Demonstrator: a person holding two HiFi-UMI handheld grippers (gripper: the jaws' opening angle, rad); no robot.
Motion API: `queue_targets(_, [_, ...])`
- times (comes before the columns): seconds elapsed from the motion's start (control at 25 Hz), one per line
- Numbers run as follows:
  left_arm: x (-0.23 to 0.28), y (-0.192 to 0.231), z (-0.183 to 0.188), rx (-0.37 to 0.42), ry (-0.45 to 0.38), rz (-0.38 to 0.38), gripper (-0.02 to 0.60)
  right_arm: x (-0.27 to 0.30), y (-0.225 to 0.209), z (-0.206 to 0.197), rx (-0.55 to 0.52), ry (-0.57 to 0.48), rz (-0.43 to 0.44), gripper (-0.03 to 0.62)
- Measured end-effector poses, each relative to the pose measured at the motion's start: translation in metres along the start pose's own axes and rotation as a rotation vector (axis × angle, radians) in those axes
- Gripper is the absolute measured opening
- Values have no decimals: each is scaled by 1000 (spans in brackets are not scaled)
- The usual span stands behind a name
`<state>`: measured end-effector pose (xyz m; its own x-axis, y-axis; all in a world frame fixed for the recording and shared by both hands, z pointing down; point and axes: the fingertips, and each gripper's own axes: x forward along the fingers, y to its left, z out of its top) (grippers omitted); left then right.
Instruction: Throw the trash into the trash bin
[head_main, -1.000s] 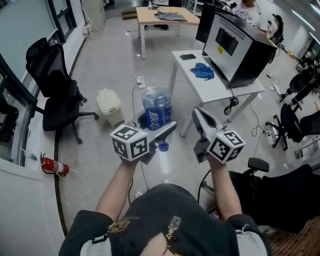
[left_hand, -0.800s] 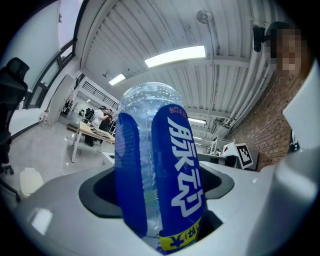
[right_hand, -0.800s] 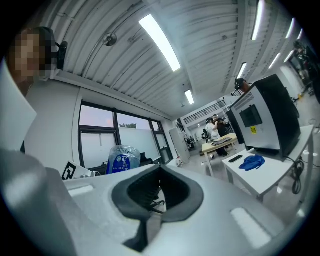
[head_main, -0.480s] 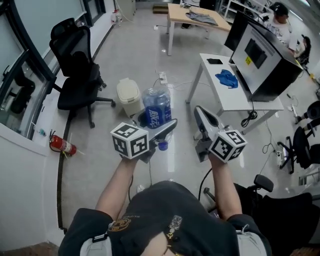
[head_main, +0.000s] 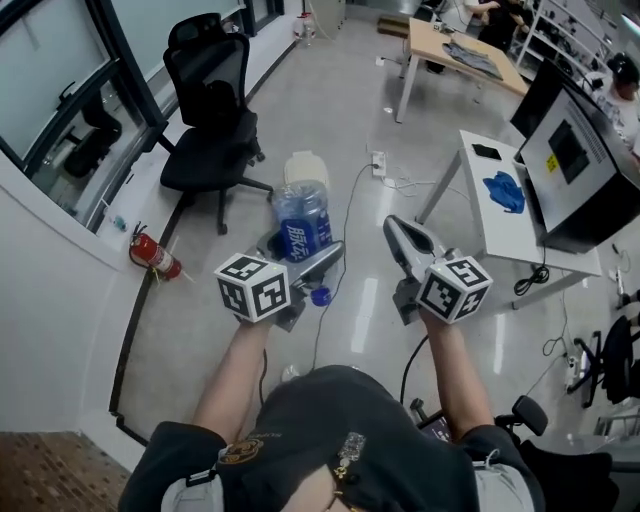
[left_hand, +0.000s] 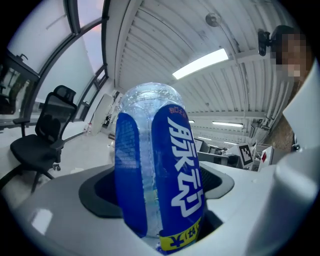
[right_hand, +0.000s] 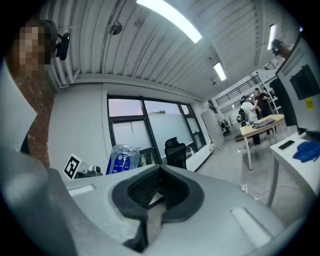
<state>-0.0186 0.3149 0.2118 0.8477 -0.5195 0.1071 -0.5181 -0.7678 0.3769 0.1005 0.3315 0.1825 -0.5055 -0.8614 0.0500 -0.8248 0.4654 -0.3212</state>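
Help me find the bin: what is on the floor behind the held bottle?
Behind the bottle, shut in the left gripper, a cream trash bin shows its lid on the floor. The bottle covers the bin's lower body.

Strip lights (left_hand: 202, 63) overhead shine bright; floor (head_main: 365, 300) glares, edges bend fisheye.

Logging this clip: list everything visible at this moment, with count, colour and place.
clear plastic bottle with blue label: 1, blue and clear, in the left gripper
lidded plastic trash bin: 1, cream, floor beyond the bottle
swivel office chair: 1, black, by the windows
fire extinguisher: 1, red, lying by the left wall
rectangular table: 1, white, right side
crumpled cloth: 1, blue, on white table
wooden table: 1, tan, far end
left gripper: 1, grey, shut on the bottle
right gripper: 1, grey, fingers together, empty
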Motion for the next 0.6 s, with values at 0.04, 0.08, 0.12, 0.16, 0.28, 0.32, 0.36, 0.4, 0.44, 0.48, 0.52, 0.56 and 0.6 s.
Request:
queue_targets(0.04, [-3, 4, 1, -2, -5, 20, 451, 5, 1, 0, -19, 19, 22, 2])
queue_targets(0.08, [-6, 7, 1, -2, -9, 41, 451, 8, 0, 0, -32, 31, 41, 2])
queue_targets(0.12, [-8, 10, 2, -2, -12, 61, 451, 11, -1, 1, -38, 38, 59, 3])
queue_targets(0.16, [-8, 12, 2, -3, -15, 80, 451, 14, -3, 2, -39, 42, 75, 3])
queue_targets(0.28, [-7, 17, -3, -10, -14, 128, 451, 21, -10, -3, -42, 62, 123, 2])
queue_targets(0.32, [-6, 18, -5, -11, -13, 143, 451, 24, -12, -6, -45, 71, 139, 3])
queue_targets(0.36, [-5, 20, -7, -13, -14, 159, 451, 27, -15, -9, -46, 79, 154, 3])
queue_targets(0.4, [-4, 23, -9, -18, -16, 178, 451, 30, -18, -11, -44, 85, 168, 3])
queue_targets(0.44, [-3, 26, -10, -23, -18, 196, 451, 33, -21, -14, -38, 90, 181, 3])
queue_targets(0.48, [-2, 29, -11, -27, -16, 214, 451, 37, -24, -16, -33, 94, 192, 2])
queue_targets(0.52, [-1, 32, -13, -29, -12, 229, 451, 40, -27, -18, -32, 98, 200, 3])
queue_targets(0.56, [0, 36, -13, -30, -7, 241, 451, 44, -29, -20, -34, 103, 205, 3])
queue_targets(0.6, [2, 41, -13, -33, -3, 251, 451, 49, -32, -21, -36, 108, 207, 3])
